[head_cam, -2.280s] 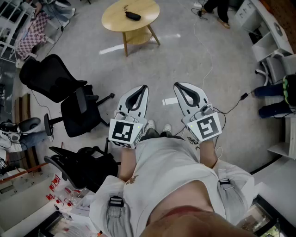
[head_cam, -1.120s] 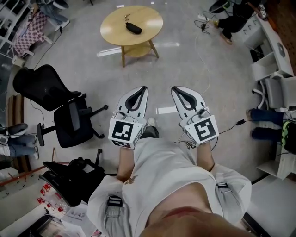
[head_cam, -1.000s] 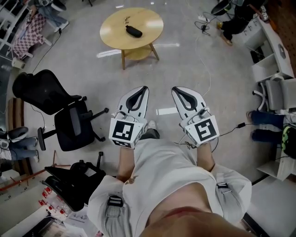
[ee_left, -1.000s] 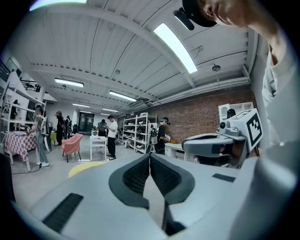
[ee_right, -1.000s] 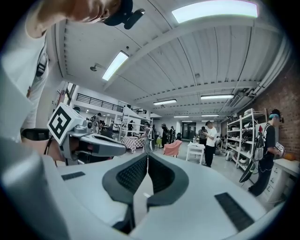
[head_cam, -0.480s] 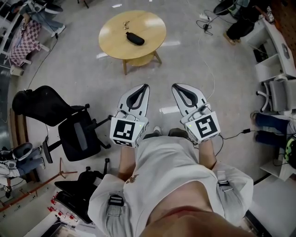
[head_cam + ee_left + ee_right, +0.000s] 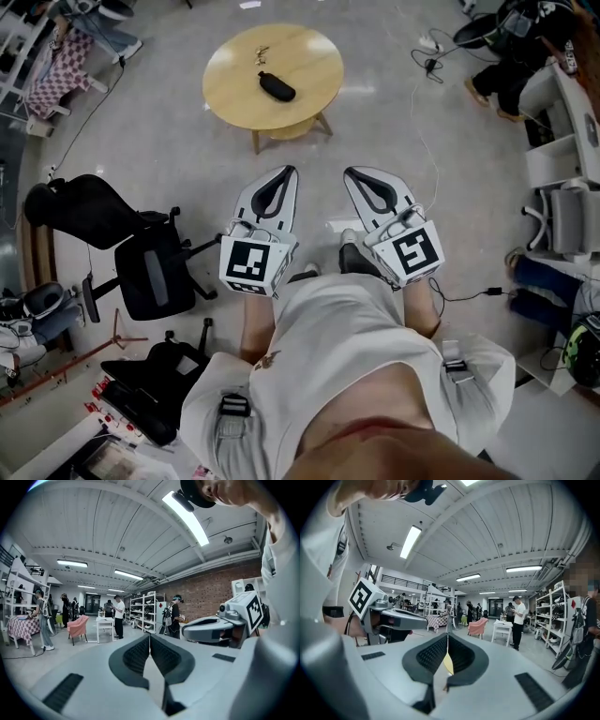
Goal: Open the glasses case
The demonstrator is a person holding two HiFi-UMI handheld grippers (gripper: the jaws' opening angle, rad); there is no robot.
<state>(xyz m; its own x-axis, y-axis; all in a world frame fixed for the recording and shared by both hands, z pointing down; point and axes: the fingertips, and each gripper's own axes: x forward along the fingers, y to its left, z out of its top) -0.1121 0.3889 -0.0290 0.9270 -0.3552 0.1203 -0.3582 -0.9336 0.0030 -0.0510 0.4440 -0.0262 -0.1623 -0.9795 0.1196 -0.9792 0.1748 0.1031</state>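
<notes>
Glasses case [image 7: 277, 86], black, oblong, soft-edged: lies at a slant near the middle of a round, light wooden table [image 7: 314, 52] with splayed legs, on a grey floor. A small metallic item [image 7: 262, 53], too small to identify, lies just beyond it on the same top. Left gripper [image 7: 289, 171], white shell with black ribbed pads and a marker cube at its rear: jaws pressed together, nothing between them. Right gripper [image 7: 349, 172], same make: jaws likewise closed and empty. Both are held side by side at the person's waist, pointing towards the table. The case sits well ahead of both tips, roughly in line with the left gripper and off to the left of the right one, touched by neither. Black office chair [image 7: 103, 211]: stands on the floor to the left, near the left gripper.
</notes>
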